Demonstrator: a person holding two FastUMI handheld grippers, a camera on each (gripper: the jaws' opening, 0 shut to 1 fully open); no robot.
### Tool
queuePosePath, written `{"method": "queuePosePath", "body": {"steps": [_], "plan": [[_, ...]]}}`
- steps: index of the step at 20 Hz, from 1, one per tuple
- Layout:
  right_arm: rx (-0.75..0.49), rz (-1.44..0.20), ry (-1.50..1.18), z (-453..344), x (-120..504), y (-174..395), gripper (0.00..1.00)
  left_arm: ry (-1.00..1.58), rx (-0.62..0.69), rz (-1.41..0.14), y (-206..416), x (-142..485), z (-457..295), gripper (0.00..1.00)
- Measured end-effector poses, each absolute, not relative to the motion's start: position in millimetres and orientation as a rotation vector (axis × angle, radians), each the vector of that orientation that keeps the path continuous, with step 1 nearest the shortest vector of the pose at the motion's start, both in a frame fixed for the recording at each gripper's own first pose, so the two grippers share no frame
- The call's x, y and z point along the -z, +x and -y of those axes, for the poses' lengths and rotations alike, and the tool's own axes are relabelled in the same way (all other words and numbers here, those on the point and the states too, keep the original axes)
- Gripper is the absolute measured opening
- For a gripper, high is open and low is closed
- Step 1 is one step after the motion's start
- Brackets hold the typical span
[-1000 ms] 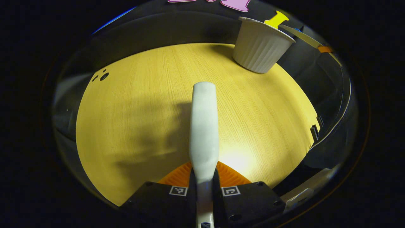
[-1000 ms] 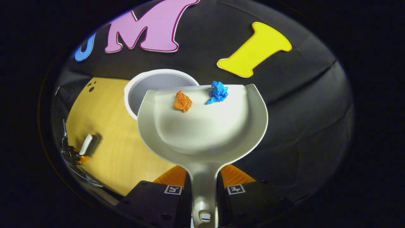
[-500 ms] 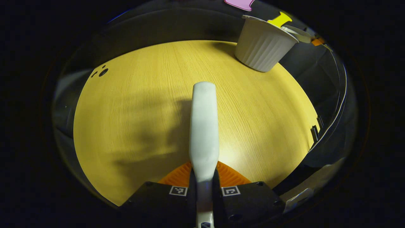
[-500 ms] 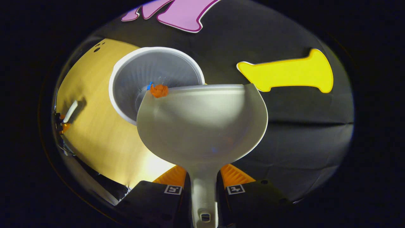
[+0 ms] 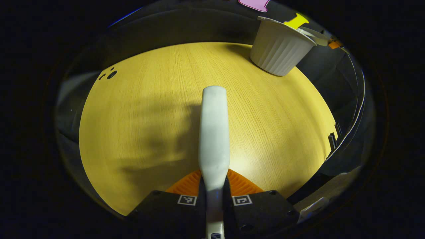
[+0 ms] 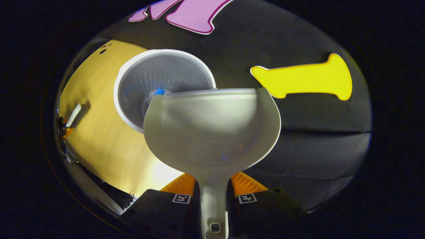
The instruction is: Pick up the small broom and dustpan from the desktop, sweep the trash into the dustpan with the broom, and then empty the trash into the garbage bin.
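Note:
In the right gripper view my right gripper (image 6: 214, 191) is shut on the handle of the white dustpan (image 6: 212, 129). The pan is tipped with its lip over the white ribbed garbage bin (image 6: 132, 99), and its bowl holds nothing. A blue paper scrap (image 6: 160, 91) lies inside the bin just past the pan's lip. In the left gripper view my left gripper (image 5: 214, 187) is shut on the white broom (image 5: 214, 132), held over the yellow desktop (image 5: 142, 109). The bin (image 5: 280, 49) stands at the far right, with the dustpan's edge (image 5: 313, 35) above its rim.
The wooden desktop (image 6: 99, 142) ends at black cloth walls on all sides. Small dark holes (image 5: 109, 74) mark its far left corner. In the right gripper view the left gripper with the broom (image 6: 73, 115) shows small at the left edge.
The dustpan tilted over the bin and both paper scraps slid off its lip into the bin. The orange scrap has dropped out of sight. The left gripper and broom barely moved.

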State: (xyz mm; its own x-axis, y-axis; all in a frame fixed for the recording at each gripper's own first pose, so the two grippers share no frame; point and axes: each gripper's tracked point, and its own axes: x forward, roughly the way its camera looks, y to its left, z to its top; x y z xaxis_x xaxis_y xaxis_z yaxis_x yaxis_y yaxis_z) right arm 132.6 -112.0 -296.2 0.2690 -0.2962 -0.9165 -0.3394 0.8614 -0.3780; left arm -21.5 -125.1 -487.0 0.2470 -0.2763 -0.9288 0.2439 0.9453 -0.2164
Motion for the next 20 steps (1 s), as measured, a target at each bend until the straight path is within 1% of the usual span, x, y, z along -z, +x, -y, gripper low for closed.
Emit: {"method": "queuePosePath", "body": {"steps": [1, 2, 3, 4, 5, 6, 7, 8, 9, 10, 11, 14, 17, 18, 19, 20], "plan": [[-0.032, -1.296, -0.525, 106, 294, 130, 0.4, -0.026, 0.354, -1.272, -22, 487, 124, 0.25], [-0.036, -1.271, -0.48, 99, 290, 124, 0.36, -0.023, 0.351, -1.272, -21, 487, 124, 0.25], [-0.04, -1.246, -0.442, 93, 285, 120, 0.36, -0.021, 0.35, -1.271, -22, 487, 124, 0.25], [-0.043, -1.219, -0.413, 88, 280, 114, 0.36, -0.016, 0.347, -1.268, -21, 486, 124, 0.21], [-0.048, -1.193, -0.387, 84, 276, 107, 0.36, -0.009, 0.346, -1.266, -21, 486, 123, 0.25], [-0.051, -1.166, -0.358, 78, 272, 99, 0.36, -0.002, 0.344, -1.263, -20, 485, 123, 0.25], [-0.057, -1.143, -0.33, 71, 267, 90, 0.32, 0.002, 0.342, -1.26, -20, 485, 122, 0.25], [-0.069, -1.117, -0.3, 61, 265, 77, 0.36, 0.01, 0.338, -1.257, -20, 484, 122, 0.21], [-0.078, -1.105, -0.284, 54, 264, 66, 0.36, 0.016, 0.335, -1.256, -20, 484, 121, 0.21], [-0.087, -1.094, -0.273, 47, 264, 55, 0.36, 0.02, 0.332, -1.255, -20, 484, 120, 0.25], [-0.099, -1.086, -0.261, 39, 264, 44, 0.36, 0.024, 0.33, -1.25, -20, 483, 120, 0.25], [-0.142, -1.083, -0.211, 11, 279, 8, 0.36, 0.041, 0.316, -1.241, -21, 479, 116, 0.25], [-0.172, -1.105, -0.135, -21, 309, -31, 0.36, 0.058, 0.296, -1.243, -25, 478, 107, 0.25], [-0.184, -1.118, -0.115, -31, 323, -45, 0.4, 0.063, 0.288, -1.244, -25, 479, 104, 0.25], [-0.192, -1.132, -0.105, -41, 336, -57, 0.36, 0.067, 0.283, -1.245, -27, 480, 103, 0.25], [-0.197, -1.14, -0.105, -49, 350, -67, 0.36, 0.073, 0.277, -1.247, -28, 481, 101, 0.25]]}}
